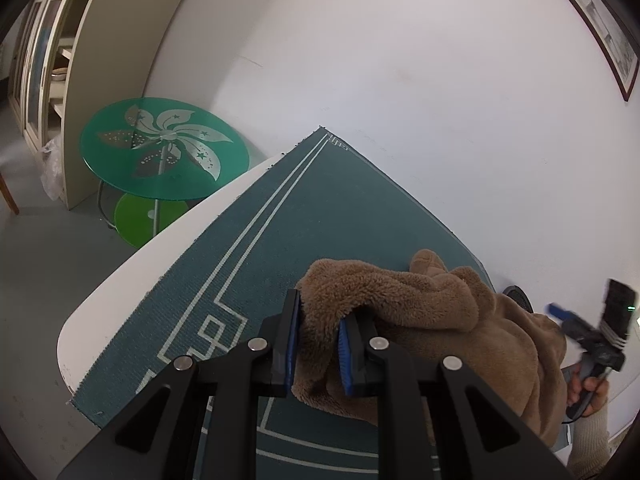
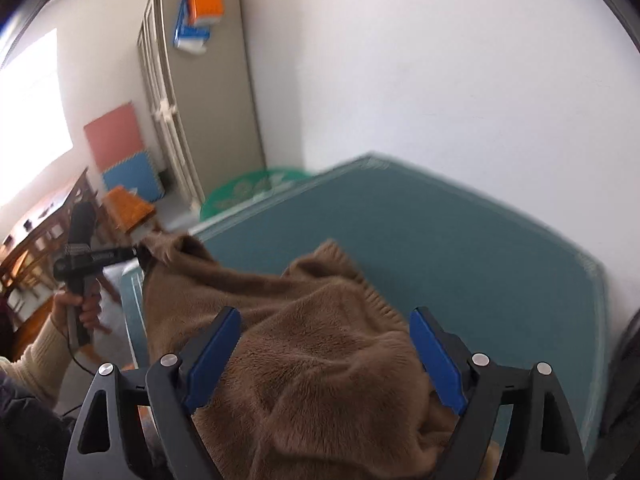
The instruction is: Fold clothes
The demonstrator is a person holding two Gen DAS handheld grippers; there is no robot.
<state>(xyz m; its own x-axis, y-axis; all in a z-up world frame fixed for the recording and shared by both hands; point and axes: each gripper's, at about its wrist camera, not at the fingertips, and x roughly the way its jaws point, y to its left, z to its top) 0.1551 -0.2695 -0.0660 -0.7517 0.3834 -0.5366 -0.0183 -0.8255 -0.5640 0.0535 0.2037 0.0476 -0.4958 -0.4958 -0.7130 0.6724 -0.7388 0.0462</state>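
Observation:
A brown fleece garment (image 1: 432,320) lies bunched on the teal mat (image 1: 320,200) that covers a white table. My left gripper (image 1: 320,312) is shut on a fold of it near the mat's left side. In the right wrist view that gripper (image 2: 140,256) holds one corner of the garment (image 2: 312,360) raised at the table's left edge. My right gripper (image 2: 324,312) stands open, its blue pads (image 2: 436,360) spread wide on either side of a hump of the cloth. The left wrist view shows the right gripper (image 1: 560,314) at the far right, held in a hand.
The table's far edge meets a white wall. A round green glass side table (image 1: 164,148) stands off the table's left corner, beside a beige cabinet (image 1: 80,80). Wooden chairs (image 2: 128,208) and foam mats (image 2: 116,136) are at the left. A framed picture (image 1: 600,28) hangs on the wall.

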